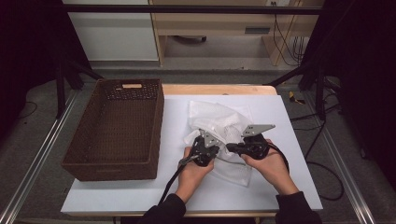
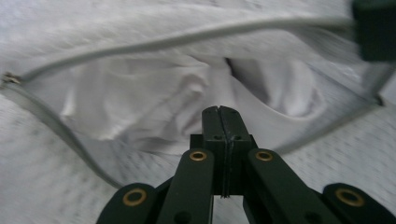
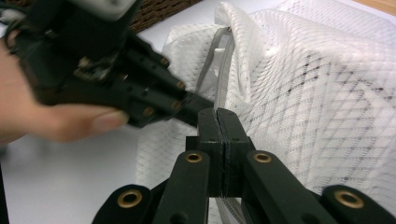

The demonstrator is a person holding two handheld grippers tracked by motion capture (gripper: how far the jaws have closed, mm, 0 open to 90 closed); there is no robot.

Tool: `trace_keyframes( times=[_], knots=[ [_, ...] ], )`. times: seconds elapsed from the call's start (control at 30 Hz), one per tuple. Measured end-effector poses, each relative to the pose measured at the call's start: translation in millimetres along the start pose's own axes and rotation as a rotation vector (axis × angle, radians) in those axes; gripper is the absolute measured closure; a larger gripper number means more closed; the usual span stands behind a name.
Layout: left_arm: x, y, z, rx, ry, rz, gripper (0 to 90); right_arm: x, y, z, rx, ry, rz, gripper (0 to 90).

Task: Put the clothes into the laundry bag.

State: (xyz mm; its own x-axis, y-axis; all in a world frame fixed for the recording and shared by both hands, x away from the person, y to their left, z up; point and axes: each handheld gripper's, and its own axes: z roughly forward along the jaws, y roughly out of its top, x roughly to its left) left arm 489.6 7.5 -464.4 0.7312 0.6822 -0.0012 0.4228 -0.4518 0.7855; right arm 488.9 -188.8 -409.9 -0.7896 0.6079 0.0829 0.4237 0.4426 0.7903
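- Looking down from the high view, we see a white mesh laundry bag (image 1: pixel 219 128) lying crumpled on the white counter (image 1: pixel 116 196), right of its middle, with both our hands at its near edge.
- We hold the left claw (image 1: pixel 208 140) at the bag's near left part; in the left gripper view its jaws stand pressed together, pointing into the bag's open mouth (image 2: pixel 187 98), where white cloth lies bunched inside.
- We cannot tell whether any mesh is pinched between those left jaws.
- A grey zipper band (image 2: pixel 154 42) runs around that opening, arching over the top and coming down both sides.
- We hold the right claw (image 1: pixel 232 148) just beside the left one, at the bag's near edge; in the right gripper view (image 3: pixel 218 115) its jaws are closed tight on the grey zipper edge (image 3: pixel 219 60), which runs up from between them along the mesh.
- The left claw's tip (image 3: pixel 196 100) sits just beside the right claw's jaws, nearly touching.
- A dark brown wicker basket (image 1: pixel 84 163) stands on the counter's left, apart from the bag.
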Motion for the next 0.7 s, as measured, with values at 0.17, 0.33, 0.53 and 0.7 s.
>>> trace_keyframes(
  times=[0.17, 0.33, 0.53, 0.7],
  knots=[
    [-14.3, -3.3, -5.2, 0.004, -0.035, 0.025, 90.0, -0.9, 0.0, -1.9, -0.002, -0.002, 0.005, 89.8],
    [-27.7, -6.5, -2.9, 0.034, -0.084, 0.032, 90.0, -0.8, 0.5, -2.9, -0.005, -0.002, 0.006, 89.8],
    [-32.8, -2.4, 9.3, 0.033, -0.07, 0.039, 90.0, -0.7, 0.7, -4.2, -0.007, -0.001, 0.006, 89.8],
    [-29.6, 1.4, 19.1, 0.021, -0.067, 0.004, 90.0, -1.2, 0.0, -4.0, -0.004, 0.001, 0.009, 89.8]
  ],
)
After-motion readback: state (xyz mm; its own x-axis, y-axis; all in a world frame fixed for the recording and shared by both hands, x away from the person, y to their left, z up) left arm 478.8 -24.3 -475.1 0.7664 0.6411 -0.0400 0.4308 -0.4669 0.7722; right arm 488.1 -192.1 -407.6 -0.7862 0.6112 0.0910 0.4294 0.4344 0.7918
